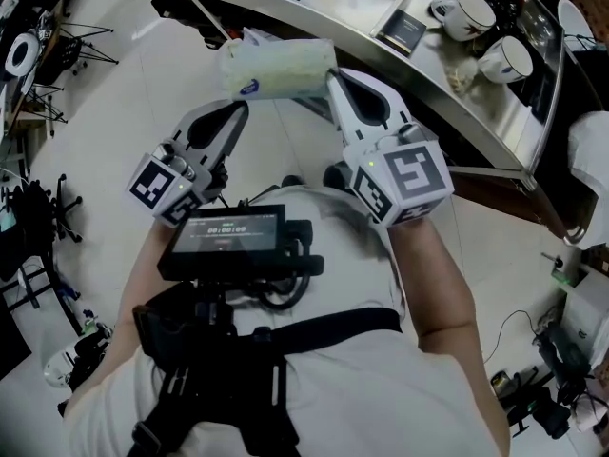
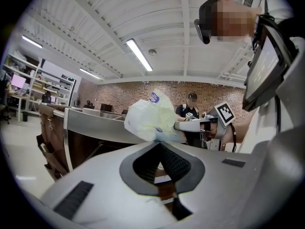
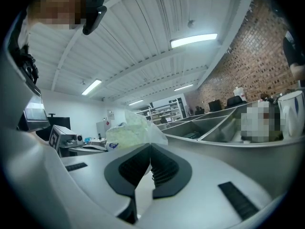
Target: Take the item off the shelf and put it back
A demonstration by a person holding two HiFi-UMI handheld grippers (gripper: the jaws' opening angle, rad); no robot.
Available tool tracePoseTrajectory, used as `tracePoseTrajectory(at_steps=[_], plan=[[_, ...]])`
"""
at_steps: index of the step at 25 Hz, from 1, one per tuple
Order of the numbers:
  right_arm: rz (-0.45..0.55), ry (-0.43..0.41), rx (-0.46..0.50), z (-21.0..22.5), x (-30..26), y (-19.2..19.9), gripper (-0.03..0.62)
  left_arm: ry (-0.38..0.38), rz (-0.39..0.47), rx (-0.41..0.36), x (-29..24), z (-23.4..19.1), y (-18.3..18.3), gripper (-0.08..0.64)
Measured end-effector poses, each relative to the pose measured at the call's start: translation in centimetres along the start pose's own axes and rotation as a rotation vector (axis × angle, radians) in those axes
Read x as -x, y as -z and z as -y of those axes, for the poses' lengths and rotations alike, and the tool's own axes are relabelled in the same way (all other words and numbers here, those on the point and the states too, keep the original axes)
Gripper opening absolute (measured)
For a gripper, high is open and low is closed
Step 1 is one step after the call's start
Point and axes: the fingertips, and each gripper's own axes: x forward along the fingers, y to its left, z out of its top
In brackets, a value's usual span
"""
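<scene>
A pale yellow-green plastic-wrapped package (image 1: 278, 68) with a blue label hangs in the air in front of the steel shelf (image 1: 354, 41). My right gripper (image 1: 331, 76) is shut on its right end. My left gripper (image 1: 242, 109) is shut on its lower left edge, by the label. In the left gripper view the package (image 2: 149, 118) bulges just past my closed left gripper (image 2: 159, 142), and the right gripper (image 2: 177, 126) pinches its far side. In the right gripper view the package (image 3: 129, 130) sits beyond the closed right gripper (image 3: 149, 145).
The shelf is a long steel trough with dividers. It holds a black box (image 1: 403, 29) and two white cups (image 1: 468, 12) (image 1: 505, 60). A screen rig (image 1: 226, 239) hangs on the person's chest. Stands and cables (image 1: 43, 74) line the floor at left.
</scene>
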Motion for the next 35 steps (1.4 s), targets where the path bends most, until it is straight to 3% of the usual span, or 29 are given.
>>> tracePoseTrajectory(at_steps=[20,28,35], plan=[[-0.035,0.040,0.010,0.0,-2.2,2.0,0.012,-0.013,-0.025,0.024,1.6,-2.8,1.9,-0.002],[-0.160,0.093,-0.026,2.0,-3.8,8.2,0.012,-0.070,-0.046,0.075,2.5,-4.2,4.6,-0.002],[-0.278,0.246,-0.061,7.4,-3.9,15.1,0.012,-0.109,-0.048,0.121,2.6,-5.0,7.1,-0.002]])
